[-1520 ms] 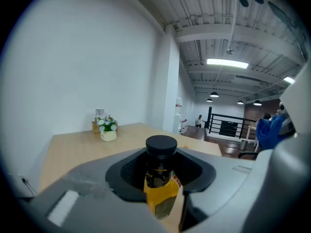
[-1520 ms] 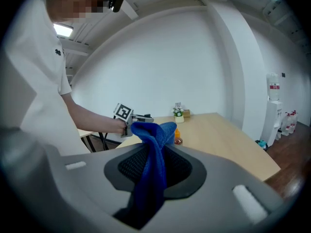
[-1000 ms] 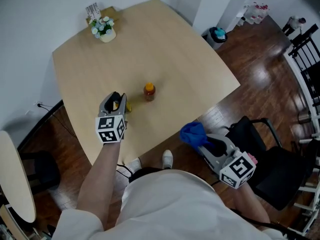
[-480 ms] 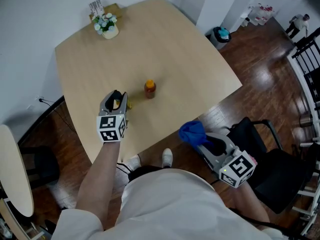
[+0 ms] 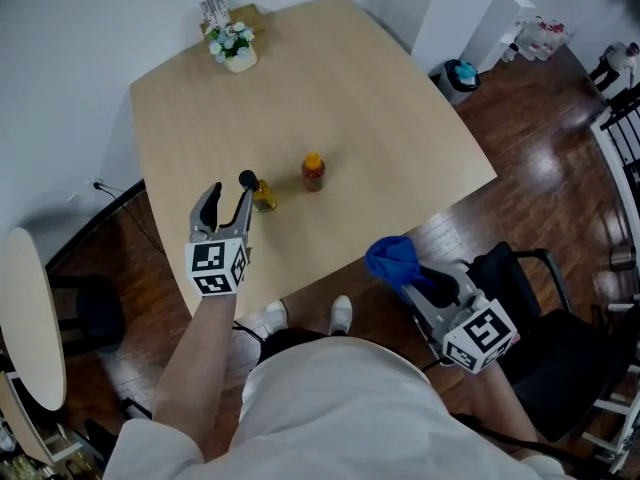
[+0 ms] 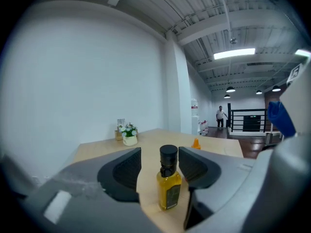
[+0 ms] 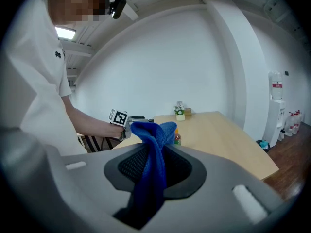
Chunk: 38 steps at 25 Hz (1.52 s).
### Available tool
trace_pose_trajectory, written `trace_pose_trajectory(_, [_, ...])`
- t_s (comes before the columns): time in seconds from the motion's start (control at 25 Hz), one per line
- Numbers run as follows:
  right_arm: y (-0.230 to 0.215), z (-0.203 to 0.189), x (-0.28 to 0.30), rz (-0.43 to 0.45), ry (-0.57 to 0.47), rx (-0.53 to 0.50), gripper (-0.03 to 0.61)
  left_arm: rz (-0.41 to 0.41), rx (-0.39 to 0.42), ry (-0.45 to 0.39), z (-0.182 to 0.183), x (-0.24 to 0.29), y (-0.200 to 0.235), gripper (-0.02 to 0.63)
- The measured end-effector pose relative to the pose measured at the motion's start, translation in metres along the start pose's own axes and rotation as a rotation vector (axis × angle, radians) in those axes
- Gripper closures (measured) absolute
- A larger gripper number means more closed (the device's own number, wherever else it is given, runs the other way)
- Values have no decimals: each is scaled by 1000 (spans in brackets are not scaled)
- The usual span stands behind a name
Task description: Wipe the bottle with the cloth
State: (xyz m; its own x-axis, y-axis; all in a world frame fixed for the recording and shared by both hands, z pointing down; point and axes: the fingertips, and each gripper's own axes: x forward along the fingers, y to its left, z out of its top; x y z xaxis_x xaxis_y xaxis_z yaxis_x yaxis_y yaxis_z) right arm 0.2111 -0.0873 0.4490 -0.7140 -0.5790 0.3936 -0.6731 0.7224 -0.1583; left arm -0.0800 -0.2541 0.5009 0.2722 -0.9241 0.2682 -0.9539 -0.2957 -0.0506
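A small yellow bottle (image 5: 263, 195) with a black cap stands upright on the wooden table (image 5: 350, 98). My left gripper (image 5: 225, 203) is just short of it. In the left gripper view the bottle (image 6: 168, 186) stands between the two pads with a gap on each side. The jaws have just been opening and stand open. My right gripper (image 5: 410, 273) hangs off the table's near edge, shut on a blue cloth (image 5: 393, 258). In the right gripper view the cloth (image 7: 153, 159) is pinched between the pads and stands up above them.
A second bottle (image 5: 313, 171) with an orange cap stands to the right of the yellow one. A flower pot (image 5: 236, 48) sits at the table's far corner. A black chair (image 5: 540, 308) is on my right, and a round table (image 5: 25, 318) on my left.
My left gripper held the yellow bottle; its jaws have opened and drawn back toward me, leaving the bottle standing on the table. The right gripper with the cloth has stayed put.
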Motion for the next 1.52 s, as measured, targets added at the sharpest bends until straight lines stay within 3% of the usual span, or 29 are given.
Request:
trace_pose_trajectory(0.24, [2, -2, 6, 57, -8, -36, 482, 74, -31, 44, 2, -89, 15, 356])
trace_pose_trajectory(0.4, [14, -2, 21, 96, -32, -39, 482, 54, -13, 101, -5, -157, 14, 357])
trace_pose_trajectory(0.76, [86, 6, 7, -10, -102, -58, 482, -176, 38, 69, -5, -283, -9, 371])
trace_pose_trajectory(1.04, [225, -4, -12, -63, -143, 24, 477, -296, -2, -30, -15, -385, 26, 391])
trace_pose_trajectory(1.24, [310, -18, -36, -94, -121, 29, 476, -395, -23, -32, -31, -438, 21, 391])
trace_pose_trajectory(1.36, [334, -25, -53, -112, -118, 24, 476, -462, -14, -25, -38, -462, 4, 391])
trace_pose_trajectory(1.52, [353, -28, -71, -114, -132, 8, 476, -487, -28, -30, -42, -480, -15, 391])
